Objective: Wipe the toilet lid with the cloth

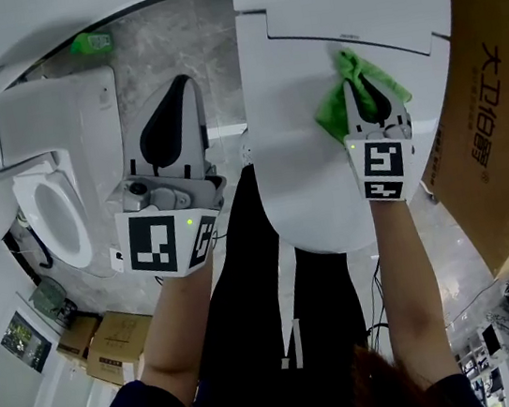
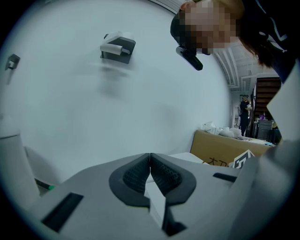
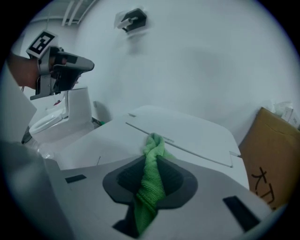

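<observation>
While my right gripper pinches the green cloth on the toilet lid near its far edge and my left gripper, jaws pressed together, holds nothing, I judge most of the lid unwiped.

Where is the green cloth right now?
On the right of the head view: the green cloth is clamped in the right hand-held gripper, against the white toilet lid, left of the cardboard box.

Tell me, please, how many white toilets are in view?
2. One white toilet, lid closed, is under the right gripper holding the green cloth. The other toilet, bowl uncovered, stands far left in the head view. More may be hidden.
</observation>
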